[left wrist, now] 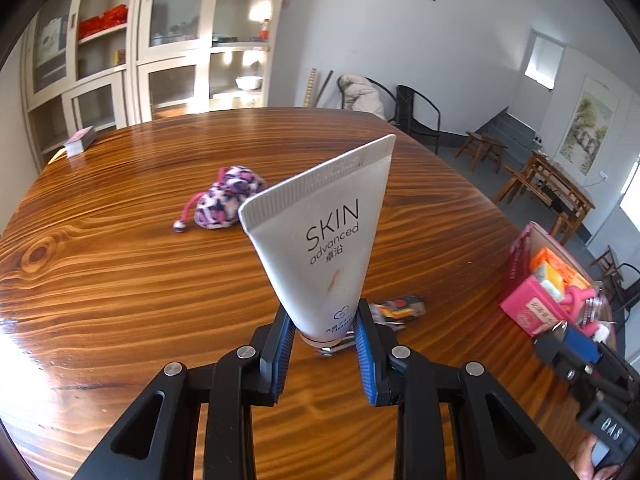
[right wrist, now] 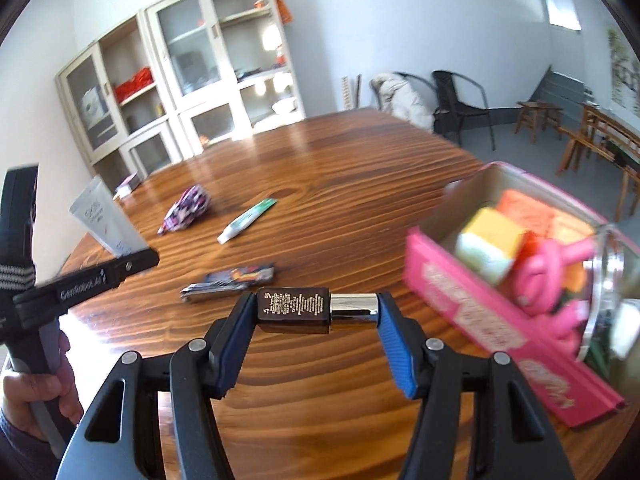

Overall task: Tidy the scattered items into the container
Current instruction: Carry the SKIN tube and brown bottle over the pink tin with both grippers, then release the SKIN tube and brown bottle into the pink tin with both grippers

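My left gripper [left wrist: 326, 332] is shut on the cap end of a white "SKIN advanced" tube [left wrist: 324, 240], which stands upright above the wooden table [left wrist: 120, 280]. My right gripper [right wrist: 316, 312] is shut on a small dark bottle with a silver cap [right wrist: 296, 310], held crosswise just left of the pink box [right wrist: 460, 292]. The box holds a yellow block, orange items and a pink piece. On the table lie a patterned pouch [right wrist: 186, 208], a green-and-white toothpaste tube [right wrist: 246, 220] and a flat dark packet [right wrist: 232, 278]. The right wrist view shows the left gripper [right wrist: 136, 258] at far left with its tube [right wrist: 106, 220].
A glass jar [right wrist: 608, 292] lies at the box's right end. A card deck [left wrist: 80, 142] sits near the table's far left edge. A hand [right wrist: 40, 392] grips the left tool. Cabinets, chairs and stools stand beyond the table.
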The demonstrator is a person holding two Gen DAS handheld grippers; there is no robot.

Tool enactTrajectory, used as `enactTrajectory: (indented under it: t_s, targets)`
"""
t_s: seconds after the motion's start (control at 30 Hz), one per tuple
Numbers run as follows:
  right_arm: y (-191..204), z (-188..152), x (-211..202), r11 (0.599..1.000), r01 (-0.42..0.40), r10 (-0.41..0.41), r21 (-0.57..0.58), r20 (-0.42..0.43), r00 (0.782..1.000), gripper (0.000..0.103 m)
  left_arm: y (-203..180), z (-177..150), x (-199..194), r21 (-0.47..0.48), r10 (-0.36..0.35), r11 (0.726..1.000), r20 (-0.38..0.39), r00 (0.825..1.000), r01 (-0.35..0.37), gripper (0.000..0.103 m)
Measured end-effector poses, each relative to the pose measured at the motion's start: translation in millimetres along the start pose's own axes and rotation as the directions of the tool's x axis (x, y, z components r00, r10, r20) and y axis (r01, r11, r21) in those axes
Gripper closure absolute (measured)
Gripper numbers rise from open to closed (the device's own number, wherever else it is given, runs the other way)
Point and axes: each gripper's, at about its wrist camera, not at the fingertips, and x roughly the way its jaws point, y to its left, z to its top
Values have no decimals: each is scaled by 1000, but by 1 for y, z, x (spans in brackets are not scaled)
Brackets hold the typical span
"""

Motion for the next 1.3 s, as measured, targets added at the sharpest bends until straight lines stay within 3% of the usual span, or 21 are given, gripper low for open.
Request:
enactTrajectory:
  t_s: [0.27,0.5,0.73,0.9,0.97,1.0,1.03,1.3]
  targets:
    - [-83,4,-49,983,129,-144,133,106,984,39,-82,8,3,104,-109,988,-18,994,110,73]
    - [-153,-1,-68,947,188,-223,259,111,969,39,-162,13,23,205,-198,956,-80,977,211,73]
    - [-174,-5,-79,941,217,-257,259,131,957,39,-231,18,36,293,-277,907,-127,953,302,72]
    - [-178,-5,-84,942,227,-270,249,153,951,39,-259,20,49,319,-290,888,-171,942,331,71]
    - [-181,-4,-84,942,220,-264,255,152,952,39,-263,19,52,322,-281,888,-182,942,327,45]
    - [-183,-4,-84,941,216,-261,260,152,953,38,-263,19,51,323,-275,892,-167,947,316,20]
    - [-184,-4,-84,940,213,-259,266,152,954,38,-263,20,48,324,-268,898,-133,954,297,14]
    - [-186,-5,-85,933,215,-266,287,152,952,37,-235,21,46,276,-253,921,-112,961,275,14]
